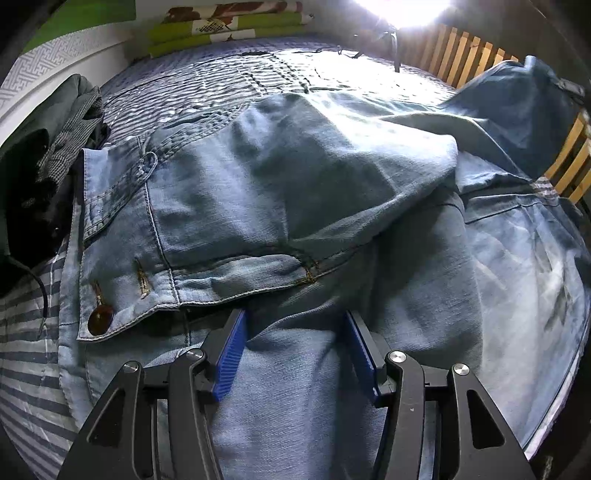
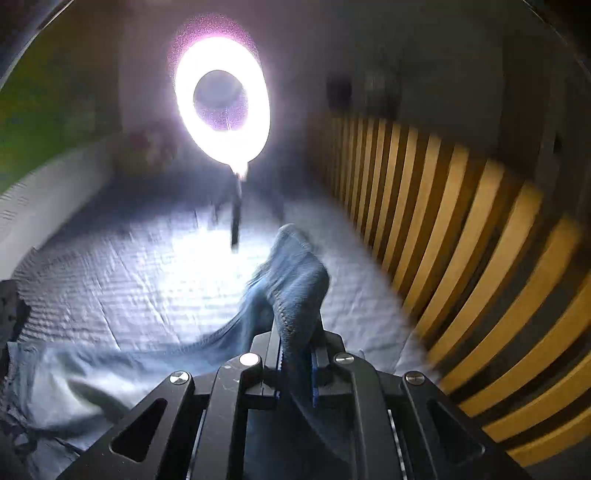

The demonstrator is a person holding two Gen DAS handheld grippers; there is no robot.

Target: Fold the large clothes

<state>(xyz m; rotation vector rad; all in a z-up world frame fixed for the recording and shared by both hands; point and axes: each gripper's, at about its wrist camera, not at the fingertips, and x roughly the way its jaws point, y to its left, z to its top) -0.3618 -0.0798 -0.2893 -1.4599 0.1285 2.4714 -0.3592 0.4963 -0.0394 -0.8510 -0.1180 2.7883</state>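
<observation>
Light-blue denim jeans lie rumpled across the bed, waistband and brown button at the left. My left gripper points down onto them with its blue pads apart; denim lies between the fingers, but the pads do not clearly press on it. In the right wrist view my right gripper is shut on a bunched end of the jeans, held up above the bed, with the rest of the cloth trailing down to the left. That view is blurred.
The bed has a striped blue-and-white cover. A wooden slat rail runs along its right side. A lit ring light stands at the far end. Dark green clothes are piled at the left, with rolled green bedding behind.
</observation>
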